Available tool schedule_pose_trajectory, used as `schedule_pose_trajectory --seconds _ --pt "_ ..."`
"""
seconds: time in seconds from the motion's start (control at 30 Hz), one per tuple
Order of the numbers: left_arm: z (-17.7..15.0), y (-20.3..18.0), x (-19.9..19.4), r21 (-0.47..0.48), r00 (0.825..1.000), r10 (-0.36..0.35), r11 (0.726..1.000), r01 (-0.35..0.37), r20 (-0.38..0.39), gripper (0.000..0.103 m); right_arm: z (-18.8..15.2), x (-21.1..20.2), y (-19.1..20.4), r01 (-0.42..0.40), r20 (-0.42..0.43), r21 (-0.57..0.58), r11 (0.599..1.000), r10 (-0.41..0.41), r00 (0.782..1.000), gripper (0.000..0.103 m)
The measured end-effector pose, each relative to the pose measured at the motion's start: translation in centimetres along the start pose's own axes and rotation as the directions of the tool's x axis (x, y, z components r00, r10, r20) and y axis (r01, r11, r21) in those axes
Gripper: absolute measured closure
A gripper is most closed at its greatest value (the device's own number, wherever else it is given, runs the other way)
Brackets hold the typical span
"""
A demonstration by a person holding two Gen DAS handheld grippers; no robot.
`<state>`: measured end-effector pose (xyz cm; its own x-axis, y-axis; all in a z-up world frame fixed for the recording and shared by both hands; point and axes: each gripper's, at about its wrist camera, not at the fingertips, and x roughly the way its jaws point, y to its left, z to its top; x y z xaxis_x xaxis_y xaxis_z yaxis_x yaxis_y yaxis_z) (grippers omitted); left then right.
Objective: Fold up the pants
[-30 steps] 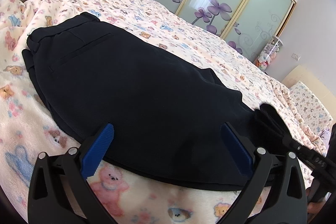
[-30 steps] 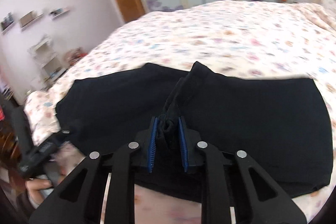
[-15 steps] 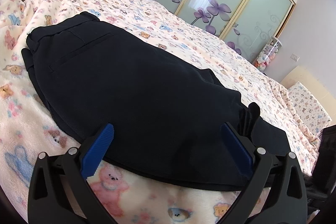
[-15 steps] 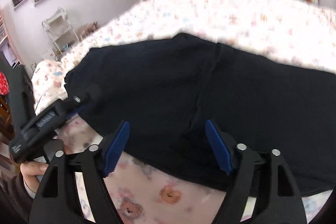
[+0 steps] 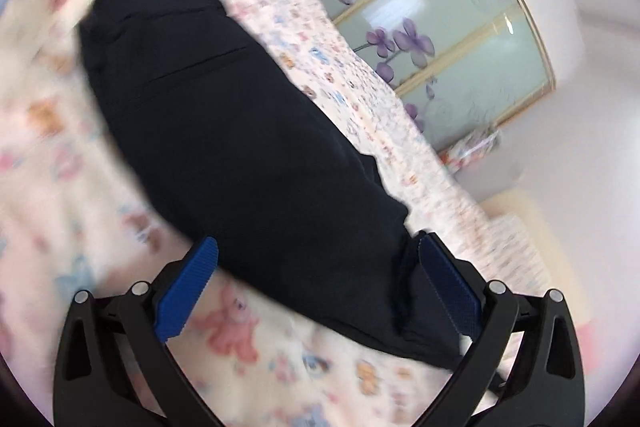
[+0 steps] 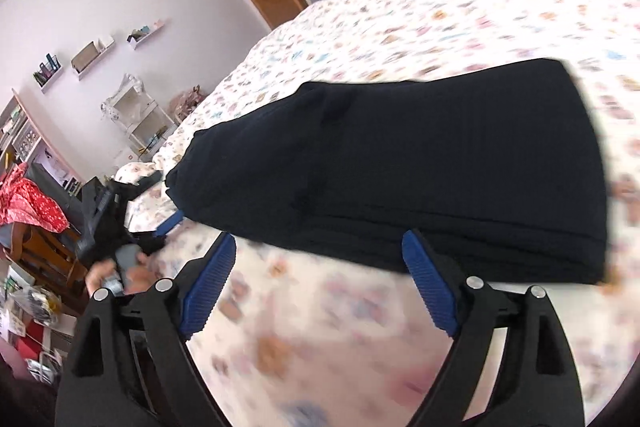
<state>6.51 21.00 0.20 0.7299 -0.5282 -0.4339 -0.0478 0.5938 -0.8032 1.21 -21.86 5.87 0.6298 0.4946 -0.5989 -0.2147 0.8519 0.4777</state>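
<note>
The pants (image 6: pixel 420 163) lie folded into a flat dark stack on the bed (image 6: pixel 460 7), near its front edge, with the pocket end lying toward the far left in the left wrist view. The right claw (image 6: pixel 316 279) has just been opening and now stands wide, with nothing between its blue pads; the stack's near edge sits just beyond its tips. The left claw (image 5: pixel 316 287) is also spread wide and holds nothing, though the cloth's near corner lies close against its right pad (image 5: pixel 448 287). That view is smeared, so whether the pad touches the cloth is hard to tell.

The step in hand looks like letting go after a fold and drawing both claws clear. To do it well, back each claw away low and level with the jaws kept wide, so no pad catches the top layer and drags the fold open. The left claw needs the most care, since its right pad is nearest the cloth. Once clear, check that the layered edges along the front sit even, and press any lifted corner flat rather than pulling on it.
</note>
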Motion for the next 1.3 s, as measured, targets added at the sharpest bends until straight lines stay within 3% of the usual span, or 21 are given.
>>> schedule_pose_trajectory --seconds 0.17,0.27,0.37,0.43,0.53,0.6,0.7,0.8,0.87,0.93,1.03,1.1,1.13,1.17,1.3 --pt "1.4 3.0 -0.6 -0.218 0.996 -0.054 0.975 0.038 -0.066 0.012 -0.8 -2.8 -3.2 -0.035 0.116 0.05 0.998 0.029 0.993 0.01" --pt "2.3 3.2 0.4 -0.289 0.995 -0.038 0.957 0.009 -0.097 0.005 -0.8 -2.2 -4.5 -0.072 0.091 0.118 0.99 0.062 0.994 0.01" --pt "3.3 3.5 2.3 -0.347 0.989 -0.007 0.937 -0.047 -0.151 0.002 -1.0 -2.0 -3.9 -0.076 0.085 0.087 0.993 0.068 0.994 0.01" --pt "3.9 4.3 3.2 -0.419 0.984 0.006 0.904 -0.081 -0.177 0.002 -1.1 -2.2 -3.3 -0.082 0.083 0.056 0.995 0.077 0.994 0.01" --pt "4.6 4.7 3.4 -0.474 0.986 -0.037 0.88 -0.045 -0.161 0.002 -1.6 -2.5 -2.8 -0.085 0.08 0.017 0.996 0.084 0.993 0.01" --pt "4.9 4.1 3.0 -0.455 0.988 -0.091 0.89 0.025 -0.124 0.002 -1.7 -2.5 -2.4 -0.078 0.072 -0.007 0.997 0.079 0.994 0.01" --pt "5.0 2.1 2.3 -0.343 0.988 -0.137 0.934 0.104 -0.075 0.002 -1.8 -2.3 -2.3 -0.084 0.065 -0.013 0.996 0.084 0.994 0.01" --pt "5.0 2.2 3.0 -0.337 0.993 -0.098 0.939 0.074 -0.057 0.002 -1.9 -1.9 -2.7 -0.094 0.054 0.016 0.995 0.093 0.994 0.01" --pt "4.7 3.1 3.6 -0.379 0.997 -0.066 0.924 0.044 -0.046 0.002 -2.1 -1.9 -2.6 -0.099 0.051 0.023 0.995 0.098 0.994 0.01" --pt "4.8 4.4 3.7 -0.445 0.998 -0.059 0.894 0.053 0.0 0.008 -2.1 -2.0 -2.3 -0.094 0.056 0.008 0.996 0.094 0.994 0.01" --pt "4.7 6.1 3.5 -0.53 0.999 -0.023 0.847 0.035 0.029 0.033 -2.2 -2.1 -2.2 -0.093 0.062 -0.004 0.996 0.093 0.994 0.01" --pt "4.7 6.7 3.5 -0.562 1.0 0.005 0.827 0.01 0.024 0.059 -2.2 -2.1 -2.3 -0.096 0.061 0.006 0.995 0.096 0.994 0.01" --pt "4.8 7.0 3.6 -0.569 1.0 0.016 0.822 -0.004 0.016 0.065 -2.2 -2.1 -2.4 -0.099 0.064 0.012 0.995 0.098 0.993 0.01" --pt "4.8 7.0 3.8 -0.565 0.999 0.039 0.824 -0.032 0.001 0.079 -2.1 -2.2 -2.4 -0.1 0.065 0.014 0.995 0.099 0.993 0.01" --pt "5.2 5.9 3.7 -0.493 0.994 0.108 0.864 -0.098 -0.008 0.088 -1.9 -2.9 -3.0 -0.115 0.098 0.044 0.992 0.11 0.989 0.01"
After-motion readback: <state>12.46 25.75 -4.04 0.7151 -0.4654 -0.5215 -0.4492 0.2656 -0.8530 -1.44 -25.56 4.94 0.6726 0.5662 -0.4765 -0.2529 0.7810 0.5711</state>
